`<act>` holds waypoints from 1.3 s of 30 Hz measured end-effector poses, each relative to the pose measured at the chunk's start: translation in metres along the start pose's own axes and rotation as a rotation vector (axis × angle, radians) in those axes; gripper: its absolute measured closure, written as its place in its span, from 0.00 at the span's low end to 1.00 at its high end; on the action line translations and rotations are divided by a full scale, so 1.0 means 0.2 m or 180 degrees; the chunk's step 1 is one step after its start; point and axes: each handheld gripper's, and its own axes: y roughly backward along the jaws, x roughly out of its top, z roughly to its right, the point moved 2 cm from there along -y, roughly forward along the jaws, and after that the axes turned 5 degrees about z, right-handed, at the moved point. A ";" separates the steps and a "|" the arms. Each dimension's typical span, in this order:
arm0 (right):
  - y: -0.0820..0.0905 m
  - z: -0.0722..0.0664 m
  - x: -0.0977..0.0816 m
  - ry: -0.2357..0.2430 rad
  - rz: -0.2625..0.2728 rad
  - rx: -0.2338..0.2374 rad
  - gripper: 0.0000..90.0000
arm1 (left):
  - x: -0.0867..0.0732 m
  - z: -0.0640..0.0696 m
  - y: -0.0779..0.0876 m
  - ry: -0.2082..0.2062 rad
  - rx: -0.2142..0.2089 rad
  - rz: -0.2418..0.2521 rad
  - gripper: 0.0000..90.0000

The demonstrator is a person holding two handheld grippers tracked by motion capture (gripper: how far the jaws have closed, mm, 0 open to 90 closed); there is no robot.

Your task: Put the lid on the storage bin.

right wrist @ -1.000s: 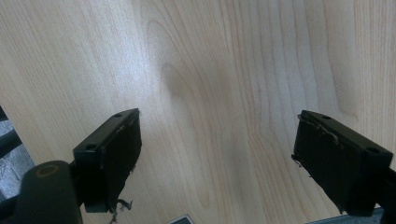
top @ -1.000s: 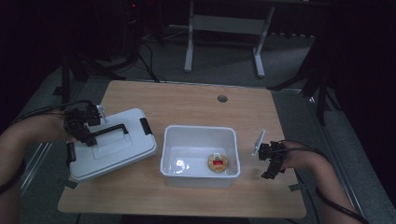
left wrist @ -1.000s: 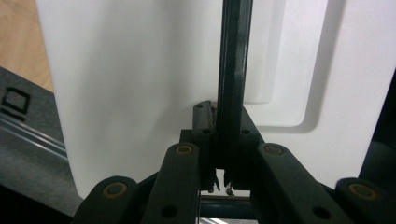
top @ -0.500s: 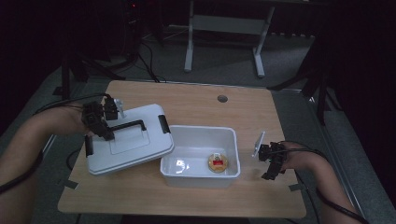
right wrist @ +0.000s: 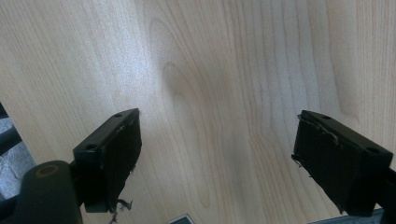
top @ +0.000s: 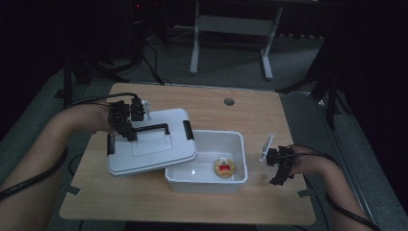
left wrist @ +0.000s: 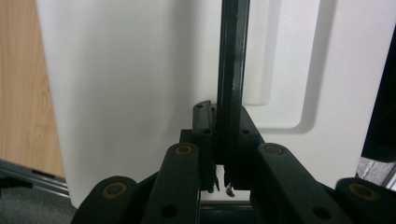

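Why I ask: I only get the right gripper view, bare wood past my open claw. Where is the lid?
Observer: The white lid is left of the white bin, its right edge overlapping the bin's left rim.
Operator: Is anything holding it?
Observer: Yes, the left claw is shut on the lid's black handle.
Operator: Is the bin empty?
Observer: No, a small round item lies on its floor.

One white lid, one white bin, one round item inside, two grippers.
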 end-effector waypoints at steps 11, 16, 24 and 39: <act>0.00 0.00 -0.01 -0.0007 0.0004 0.0006 0.16 | 0.22 0.02 -0.01 -0.0268 -0.0018 0.0059 0.93; -0.01 -0.01 -0.01 -0.0010 0.0003 0.0014 0.16 | 0.31 0.05 -0.02 -0.0373 -0.0036 0.0079 0.93; -0.01 -0.01 -0.02 -0.0021 0.0008 0.0021 0.16 | 0.47 0.09 -0.06 -0.0545 -0.0063 0.0074 0.93; -0.02 -0.01 -0.03 -0.0021 -0.0005 0.0016 0.16 | 0.71 0.19 -0.13 -0.0797 -0.0203 0.0141 0.93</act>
